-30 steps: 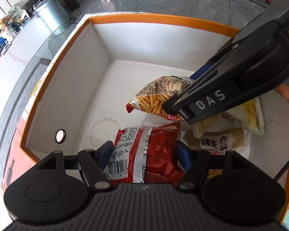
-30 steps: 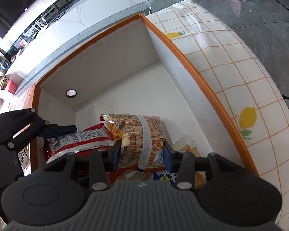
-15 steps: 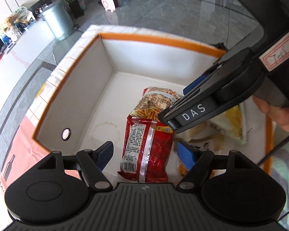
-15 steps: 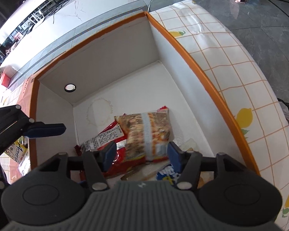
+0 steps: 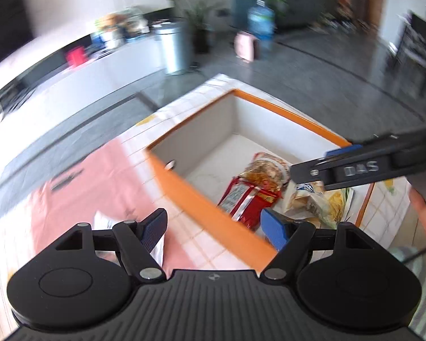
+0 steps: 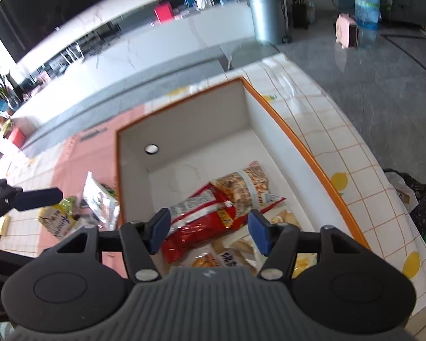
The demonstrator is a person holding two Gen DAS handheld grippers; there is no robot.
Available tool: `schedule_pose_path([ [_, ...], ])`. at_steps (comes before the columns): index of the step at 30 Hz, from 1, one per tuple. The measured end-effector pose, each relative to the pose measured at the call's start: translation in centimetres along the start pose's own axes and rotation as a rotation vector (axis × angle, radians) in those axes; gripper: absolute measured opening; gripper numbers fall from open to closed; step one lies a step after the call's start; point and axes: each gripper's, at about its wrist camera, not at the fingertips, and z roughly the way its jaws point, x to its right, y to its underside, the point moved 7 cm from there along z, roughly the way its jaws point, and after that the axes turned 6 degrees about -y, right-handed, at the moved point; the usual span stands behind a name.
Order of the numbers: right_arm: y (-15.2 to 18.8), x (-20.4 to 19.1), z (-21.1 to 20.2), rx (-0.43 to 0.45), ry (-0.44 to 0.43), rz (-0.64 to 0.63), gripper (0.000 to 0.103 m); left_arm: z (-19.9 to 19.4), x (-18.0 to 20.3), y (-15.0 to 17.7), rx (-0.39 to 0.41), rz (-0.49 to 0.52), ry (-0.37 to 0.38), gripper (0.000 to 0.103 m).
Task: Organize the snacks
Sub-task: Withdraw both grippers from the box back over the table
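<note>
I hold my left gripper point(image 5: 213, 224) and right gripper point(image 6: 208, 231) spread and empty above the orange-rimmed white box point(image 6: 306, 153), where a light, crinkly, slippery red foil snack bag point(image 6: 201, 216) lies, best pinched across its flat middle.

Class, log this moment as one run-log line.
left tool: open, empty | right tool: open, empty | red packet: in box

bright daylight; left view motion-blurred, fisheye edges bent.
</note>
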Motion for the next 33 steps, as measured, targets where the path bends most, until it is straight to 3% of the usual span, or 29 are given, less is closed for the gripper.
schedule_pose_path([
  [7, 3.7, -5.7, -3.8, 0.141, -0.056, -0.060, 0.059, -5.0, -5.2, 4.3, 0.077, -0.272, -0.088, 0.088],
  [16, 9.6, -12.5, -2.6, 0.176, -0.118, -0.133, 0.059, -7.8, -11.4, 11.0, 0.048, -0.413, -0.143, 0.088],
  [24, 13.0, -14.9, 1.1, 0.113, -0.099, -0.211, 0.059, -6.6, -13.5, 14.5, 0.007, -0.436, -0.145, 0.088],
  [33, 12.5, -16.1, 5.3, 0.056, -0.082, -0.241, 0.059, -3.0, -15.6, 16.1, -0.075, -0.462, -0.150, 0.089],
])
